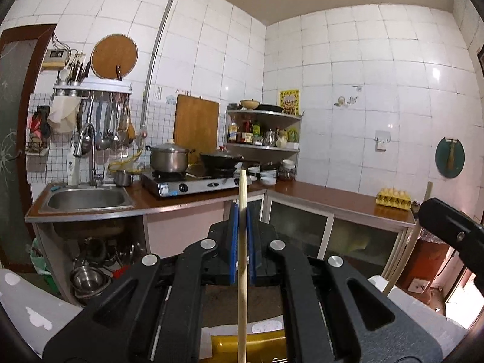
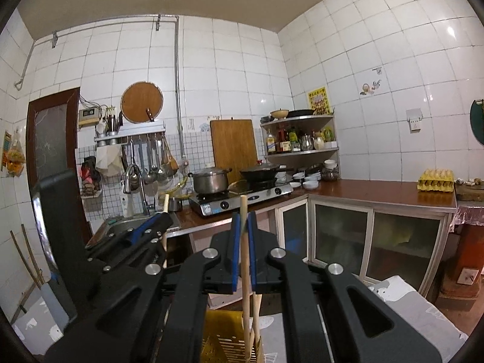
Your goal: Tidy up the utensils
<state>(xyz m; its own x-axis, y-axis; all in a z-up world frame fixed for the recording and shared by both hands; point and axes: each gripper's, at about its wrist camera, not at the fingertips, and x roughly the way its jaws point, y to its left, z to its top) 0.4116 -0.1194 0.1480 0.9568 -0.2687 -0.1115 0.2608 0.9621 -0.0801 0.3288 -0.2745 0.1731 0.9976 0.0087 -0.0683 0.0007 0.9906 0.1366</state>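
Left claw (image 1: pixel 242 211): blue pads closed tight on a pale wooden stick (image 1: pixel 242 257). The stick stands nearly upright, its top end clear above the fingertips, its lower length running down past the bottom of the left wrist view. Behind the lower part of the stick lies a yellow object (image 1: pixel 251 346), partly hidden; its nature cannot be told from that view.

Right claw (image 2: pixel 244 220): blue pads likewise closed on a second wooden stick (image 2: pixel 245 272), upright with a slight tilt. Its lower end reaches down into a yellow slotted basket (image 2: pixel 224 338) at the bottom of the right wrist view. Another stick (image 2: pixel 257 317) stands just beside it in the same basket.

Each claw appears in the other's view: the left one at the left of the right wrist view, the right one at the right edge of the left wrist view.

Background: a brown L-shaped surface (image 1: pixel 332 196) carries a sink (image 1: pixel 87 199) at its left end, a gas stove (image 1: pixel 193 183) with a steel pot (image 1: pixel 171 158) and dark wok (image 1: pixel 220 158) along the back edge, and an egg tray (image 1: pixel 393 198) toward the right end. Both claws are well apart from this surface.
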